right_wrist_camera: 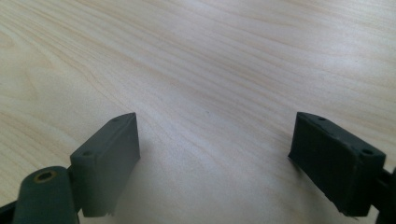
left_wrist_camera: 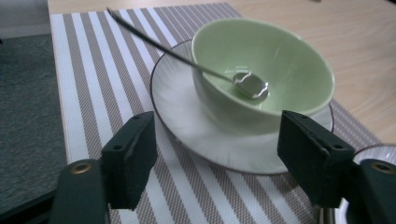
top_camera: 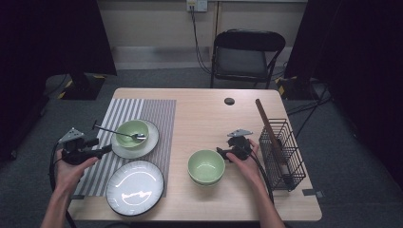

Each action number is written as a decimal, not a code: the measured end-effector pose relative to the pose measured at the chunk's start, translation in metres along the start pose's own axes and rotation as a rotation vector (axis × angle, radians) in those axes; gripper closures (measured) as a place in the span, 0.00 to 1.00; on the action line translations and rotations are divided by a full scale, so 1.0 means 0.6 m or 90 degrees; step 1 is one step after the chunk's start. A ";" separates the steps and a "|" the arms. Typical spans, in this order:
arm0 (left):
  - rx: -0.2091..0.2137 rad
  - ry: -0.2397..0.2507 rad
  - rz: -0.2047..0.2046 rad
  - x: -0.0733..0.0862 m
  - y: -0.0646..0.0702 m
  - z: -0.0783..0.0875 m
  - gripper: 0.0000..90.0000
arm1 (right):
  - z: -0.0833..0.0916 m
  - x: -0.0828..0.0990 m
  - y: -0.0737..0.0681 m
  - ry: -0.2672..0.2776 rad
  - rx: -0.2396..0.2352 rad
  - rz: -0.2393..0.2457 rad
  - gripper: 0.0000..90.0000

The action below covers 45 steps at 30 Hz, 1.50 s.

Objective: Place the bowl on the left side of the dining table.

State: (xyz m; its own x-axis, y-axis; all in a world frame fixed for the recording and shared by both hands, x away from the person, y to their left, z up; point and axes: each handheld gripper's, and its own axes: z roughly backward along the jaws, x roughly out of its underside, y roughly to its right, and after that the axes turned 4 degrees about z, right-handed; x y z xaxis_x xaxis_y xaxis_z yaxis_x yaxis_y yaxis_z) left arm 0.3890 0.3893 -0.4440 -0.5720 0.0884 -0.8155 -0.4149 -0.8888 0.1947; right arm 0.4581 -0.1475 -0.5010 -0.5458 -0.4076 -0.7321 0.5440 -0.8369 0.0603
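Jaws of both grippers stand wide, gripping nothing.
Left gripper (left_wrist_camera: 217, 156) faces the saucer (left_wrist_camera: 187, 135) on the mat (left_wrist_camera: 84, 60); beyond, the spoon (left_wrist_camera: 250, 86) already lies in the bowl (left_wrist_camera: 289, 60). Right gripper (right_wrist_camera: 217, 154) hovers over bare desk (right_wrist_camera: 210, 56); second bowl (top_camera: 206, 166) likely awaits placing.

The high view looks forward and down over the whole surface (top_camera: 209, 114). The left gripper view sits low and close, facing the green bowl (left_wrist_camera: 261, 70) on its saucer, which the high view shows left of centre. The right gripper view looks closely down at bare wood.
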 end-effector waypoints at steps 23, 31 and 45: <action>-0.063 -0.100 -0.009 0.074 -0.013 -0.048 0.21 | -0.001 -0.003 0.001 -0.003 0.000 -0.004 0.17; -0.090 -0.102 -0.043 0.075 -0.009 -0.055 0.20 | 0.003 -0.007 0.002 -0.009 -0.005 -0.015 0.28; -0.087 -0.089 -0.037 0.079 -0.011 -0.056 0.16 | 0.037 -0.044 0.000 0.013 -0.014 -0.030 0.28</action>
State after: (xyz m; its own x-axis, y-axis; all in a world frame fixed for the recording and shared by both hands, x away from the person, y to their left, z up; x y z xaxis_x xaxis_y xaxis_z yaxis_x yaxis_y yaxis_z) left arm 0.3885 0.3844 -0.5023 -0.6469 0.1941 -0.7374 -0.3549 -0.9326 0.0658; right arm 0.4584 -0.1450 -0.4667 -0.5582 -0.3602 -0.7475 0.5323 -0.8465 0.0104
